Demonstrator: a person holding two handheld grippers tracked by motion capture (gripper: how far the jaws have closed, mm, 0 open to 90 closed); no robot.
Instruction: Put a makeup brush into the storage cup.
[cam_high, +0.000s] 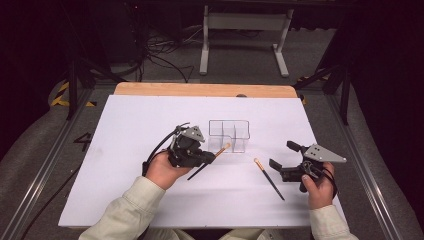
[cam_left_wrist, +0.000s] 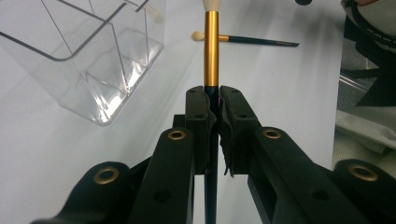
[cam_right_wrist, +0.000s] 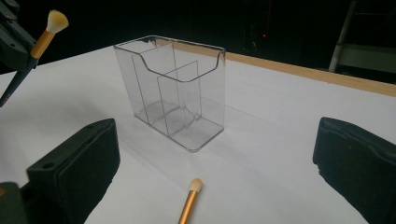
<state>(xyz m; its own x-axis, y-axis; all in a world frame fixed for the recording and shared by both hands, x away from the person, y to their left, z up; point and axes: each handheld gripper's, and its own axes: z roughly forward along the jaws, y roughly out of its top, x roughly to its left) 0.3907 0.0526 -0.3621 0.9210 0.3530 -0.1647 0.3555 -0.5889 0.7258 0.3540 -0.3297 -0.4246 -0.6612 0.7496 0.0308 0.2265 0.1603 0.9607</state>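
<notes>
Left tongs (cam_left_wrist: 213, 100) clamped on brush (cam_left_wrist: 211, 51) beside clear organizer (cam_high: 229, 135), right tongs (cam_high: 281, 160) gaping empty, second brush (cam_high: 268, 177) on open tabletop

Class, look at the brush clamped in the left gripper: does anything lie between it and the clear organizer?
Nothing visible does. The brush in the left gripper points at the clear organizer, with bare white table between them.

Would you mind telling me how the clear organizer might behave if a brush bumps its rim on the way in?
The organizer looks like thin clear plastic and stands empty, so it is probably light and may slide on the smooth white table. It is tall on a narrow base, so a push on its broad side might tip it. Its walls look rigid, unlikely to flex.
</notes>
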